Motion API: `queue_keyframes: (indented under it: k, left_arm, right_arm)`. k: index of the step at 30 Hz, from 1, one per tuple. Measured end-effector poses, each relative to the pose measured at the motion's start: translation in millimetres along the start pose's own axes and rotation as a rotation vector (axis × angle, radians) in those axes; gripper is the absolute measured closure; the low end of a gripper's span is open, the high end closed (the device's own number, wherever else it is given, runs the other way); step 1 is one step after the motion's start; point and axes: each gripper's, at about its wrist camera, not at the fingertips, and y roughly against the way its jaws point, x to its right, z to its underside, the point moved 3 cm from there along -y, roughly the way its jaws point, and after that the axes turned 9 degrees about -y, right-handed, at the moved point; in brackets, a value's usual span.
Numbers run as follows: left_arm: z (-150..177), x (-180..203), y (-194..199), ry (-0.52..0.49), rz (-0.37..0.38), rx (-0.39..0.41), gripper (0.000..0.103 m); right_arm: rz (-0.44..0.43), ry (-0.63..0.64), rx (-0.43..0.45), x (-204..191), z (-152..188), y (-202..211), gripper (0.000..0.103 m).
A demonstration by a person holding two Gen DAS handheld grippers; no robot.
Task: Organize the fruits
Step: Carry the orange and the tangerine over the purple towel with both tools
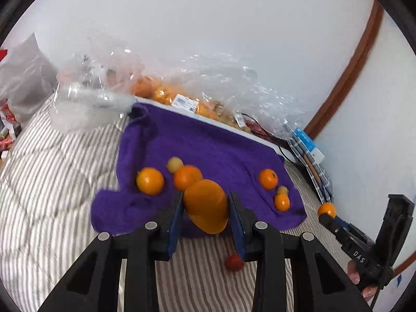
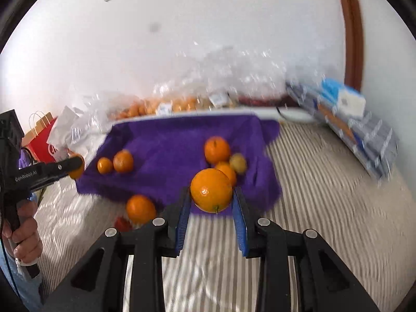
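Left wrist view: left tongs (image 1: 205,205) grasp an orange (image 1: 205,206); right tongs (image 2: 211,202) clench another orange (image 2: 211,190). Better keep both squeezes steady, lifting clear of the purple towel (image 1: 208,145) at frame centre.

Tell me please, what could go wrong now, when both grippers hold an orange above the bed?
1. The left gripper and the right gripper each pinch a round orange only at its sides; one could slip out and roll.
2. The striped bedding is soft, so a dropped fruit may roll off the purple towel.
3. A small red fruit lies under the left gripper and could be pressed if that gripper goes down.
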Motion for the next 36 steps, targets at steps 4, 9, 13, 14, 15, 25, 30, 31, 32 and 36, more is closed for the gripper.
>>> queue_keyframes:
  k: [4, 9, 13, 14, 15, 25, 30, 31, 32, 36]
  left_arm:
    - [-9, -7, -19, 0.004, -0.016, -0.019, 0.07]
    - [-1, -18, -37, 0.012, -0.013, 0.001, 0.07]
    - [3, -21, -46, -0.014, -0.039, -0.021, 0.07]
    - [4, -21, -48, -0.017, -0.043, -0.027, 0.07]
    - [4, -22, -48, -0.013, -0.042, -0.027, 0.07]
    - [10, -25, -57, 0.0, -0.017, -0.078, 0.07]
    - [11, -24, -58, -0.006, -0.023, -0.091, 0.07]
    - [11, -23, -58, -0.01, -0.026, -0.091, 0.07]
    - [11, -23, -58, -0.015, -0.03, -0.091, 0.07]
    - [12, -22, -58, -0.026, -0.04, -0.087, 0.07]
  right_arm:
    - [-0.009, 0.025, 0.012, -13, -16, -19, 0.071]
    - [-0.038, 0.009, -0.032, -19, -16, -57, 0.071]
    - [-0.032, 0.023, -0.066, -20, -8, -74, 0.071]
    - [-0.042, 0.018, -0.068, -20, -7, -76, 0.071]
    - [-0.052, 0.008, -0.076, -20, -7, -78, 0.071]
    - [-0.046, 0.01, -0.135, -22, 4, -97, 0.071]
    - [-0.047, 0.025, -0.125, -24, 6, -96, 0.07]
    - [-0.052, 0.024, -0.126, -24, 5, -97, 0.07]
    - [-0.054, 0.025, -0.126, -24, 5, -97, 0.07]
    - [-0.063, 0.021, -0.118, -22, 6, -94, 0.07]
